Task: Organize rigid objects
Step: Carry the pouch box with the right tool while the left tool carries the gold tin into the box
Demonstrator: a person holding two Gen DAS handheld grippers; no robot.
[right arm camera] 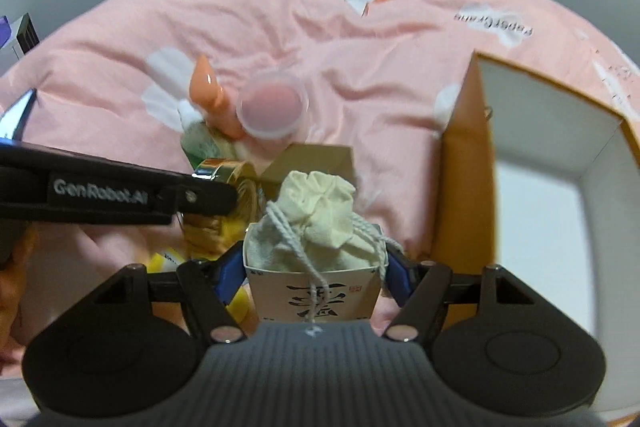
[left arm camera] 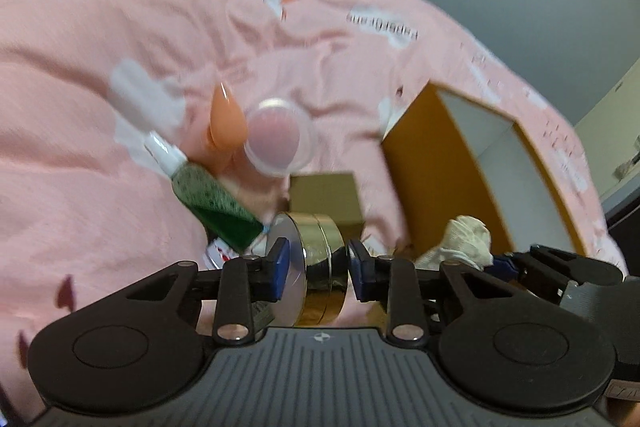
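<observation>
Pink bedding (left arm camera: 120,187) fills both wrist views, with a loose pile of small items at its centre. The left gripper (left arm camera: 318,265) has its blue pads clamped on a gold round tin (left arm camera: 320,259), held on edge between the fingers. The right gripper (right arm camera: 316,271) is closed on a small white box (right arm camera: 316,291) printed with black characters, a cream drawstring pouch (right arm camera: 316,223) bulging from its open top. In the right view, the left gripper's arm crosses from 9 o'clock, its tip meeting the tin. Beyond, around 12 o'clock, lie a clear cup (right arm camera: 272,105), an orange teardrop-shaped item (right arm camera: 206,87) and a green tube (left arm camera: 212,199). An open orange box (right arm camera: 468,163) with a white interior sits at 3 o'clock.
</observation>
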